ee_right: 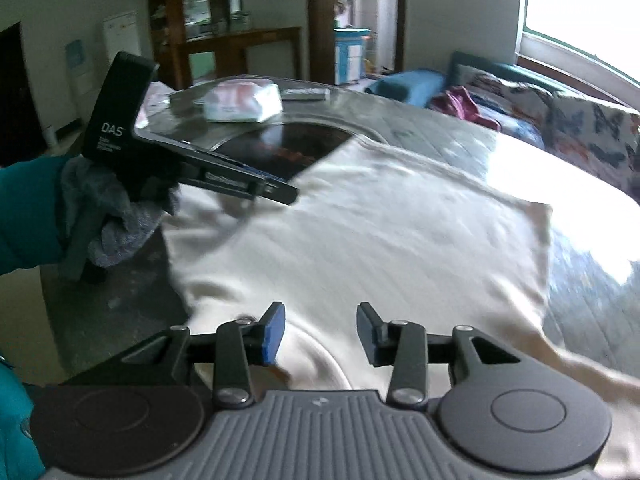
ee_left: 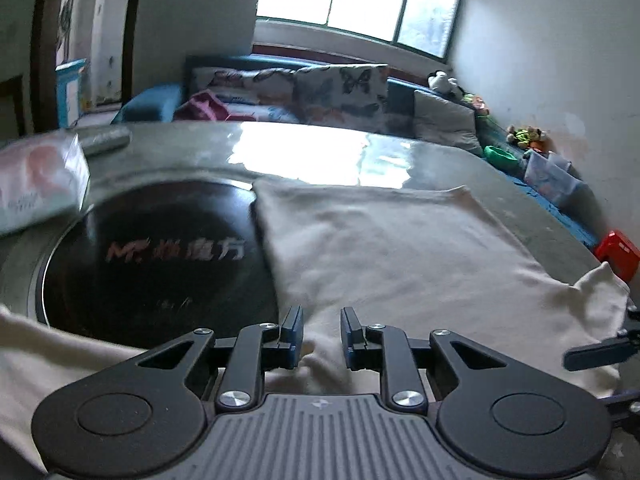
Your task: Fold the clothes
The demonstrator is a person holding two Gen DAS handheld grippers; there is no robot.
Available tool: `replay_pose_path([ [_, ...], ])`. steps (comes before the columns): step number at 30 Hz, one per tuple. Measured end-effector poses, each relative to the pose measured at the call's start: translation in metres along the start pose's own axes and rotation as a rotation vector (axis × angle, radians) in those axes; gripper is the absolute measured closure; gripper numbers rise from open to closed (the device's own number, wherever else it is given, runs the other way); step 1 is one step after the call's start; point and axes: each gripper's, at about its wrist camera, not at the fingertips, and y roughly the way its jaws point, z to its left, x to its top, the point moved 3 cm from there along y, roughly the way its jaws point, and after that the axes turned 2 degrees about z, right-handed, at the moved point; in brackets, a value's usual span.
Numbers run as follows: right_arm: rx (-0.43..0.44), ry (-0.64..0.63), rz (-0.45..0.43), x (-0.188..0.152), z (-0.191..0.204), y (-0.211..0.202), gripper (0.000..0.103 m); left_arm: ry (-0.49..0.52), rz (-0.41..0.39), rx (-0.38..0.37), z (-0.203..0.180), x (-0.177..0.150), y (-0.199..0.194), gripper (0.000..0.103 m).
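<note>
A cream-white garment (ee_left: 400,248) lies spread flat on the round grey table (ee_left: 440,164); it also shows in the right wrist view (ee_right: 380,240). My left gripper (ee_left: 321,334) is open, low over the garment's near edge, with nothing between its jaws. My right gripper (ee_right: 321,330) is open, just above the garment near a curved seam, and empty. The left gripper (ee_right: 280,194) also shows from the side in the right wrist view, held in a gloved hand over the garment's left part. A tip of the right gripper (ee_left: 600,350) shows at the right edge of the left wrist view.
A dark round inset with lettering (ee_left: 160,256) sits in the table's middle, partly under the garment. A white soft packet (ee_left: 36,184) and a grey flat item (ee_left: 104,140) lie on the far side. A sofa with butterfly cushions (ee_left: 340,92) stands behind. A red stool (ee_left: 618,252) is at the right.
</note>
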Motion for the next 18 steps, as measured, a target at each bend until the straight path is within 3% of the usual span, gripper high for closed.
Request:
replay_pose_path([
  [9, -0.037, 0.087, -0.023, -0.021, -0.016, -0.018, 0.063, 0.018, -0.013, -0.002, -0.008, 0.006, 0.001, 0.082],
  [18, -0.092, 0.179, -0.058, -0.039, -0.033, -0.042, 0.062, 0.066, -0.021, 0.046, -0.020, 0.002, -0.005, 0.082],
])
